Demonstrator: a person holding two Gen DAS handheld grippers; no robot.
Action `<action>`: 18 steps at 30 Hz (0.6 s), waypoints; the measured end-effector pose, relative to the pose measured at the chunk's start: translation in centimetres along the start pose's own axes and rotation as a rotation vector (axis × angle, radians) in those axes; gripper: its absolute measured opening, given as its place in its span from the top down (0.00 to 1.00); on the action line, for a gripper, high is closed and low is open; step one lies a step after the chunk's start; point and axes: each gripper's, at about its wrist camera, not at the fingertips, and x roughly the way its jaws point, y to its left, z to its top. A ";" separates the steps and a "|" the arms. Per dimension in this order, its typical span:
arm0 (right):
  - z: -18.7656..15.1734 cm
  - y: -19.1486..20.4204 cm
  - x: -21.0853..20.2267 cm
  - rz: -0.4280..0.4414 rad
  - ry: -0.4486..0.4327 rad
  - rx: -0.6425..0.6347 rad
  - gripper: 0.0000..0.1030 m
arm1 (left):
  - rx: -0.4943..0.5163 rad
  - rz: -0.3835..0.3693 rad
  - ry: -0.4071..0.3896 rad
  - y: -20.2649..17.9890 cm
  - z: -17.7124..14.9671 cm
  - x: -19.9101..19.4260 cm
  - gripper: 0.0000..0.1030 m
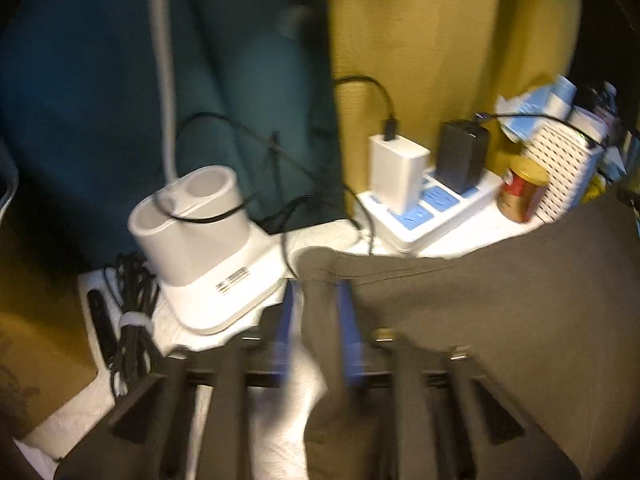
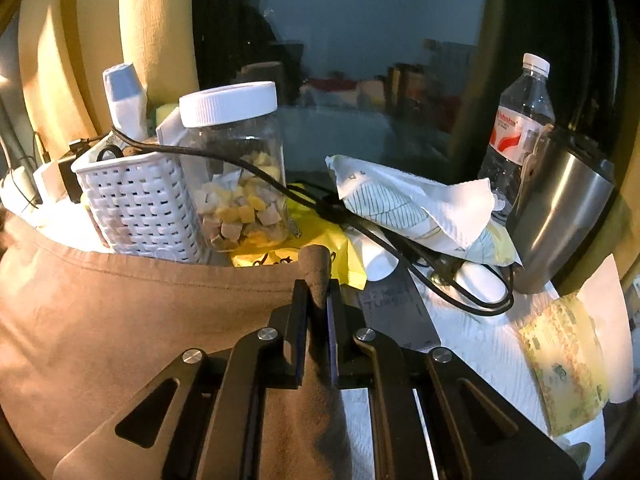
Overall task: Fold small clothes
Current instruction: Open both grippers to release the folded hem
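Two grippers at brown garment [image 2: 120, 320] corners: left gripper [image 1: 316, 320] jaws parted, cloth loose between; right gripper [image 2: 318, 320] jaws pinching cloth. Fold laid; next, withdraw.

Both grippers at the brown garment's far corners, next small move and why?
Probably finish letting go, then back both grippers off. The left gripper stands open around the brown garment corner; the right gripper has that corner between its fingers, pads close, contact unclear. The far hem lies straight on the white table cover.
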 end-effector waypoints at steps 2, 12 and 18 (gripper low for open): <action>-0.2 0.2 -0.2 -0.008 0.001 -0.002 0.67 | -0.032 0.000 -0.024 0.9 -0.1 -1.0 0.40; -1.2 -0.2 -4.6 -0.003 -0.027 0.015 0.65 | -0.088 0.036 -0.006 3.5 -3.4 -6.3 0.40; -4.2 -1.3 -7.7 -0.010 -0.005 0.042 0.65 | -0.127 0.038 0.022 3.4 -7.0 -8.8 0.40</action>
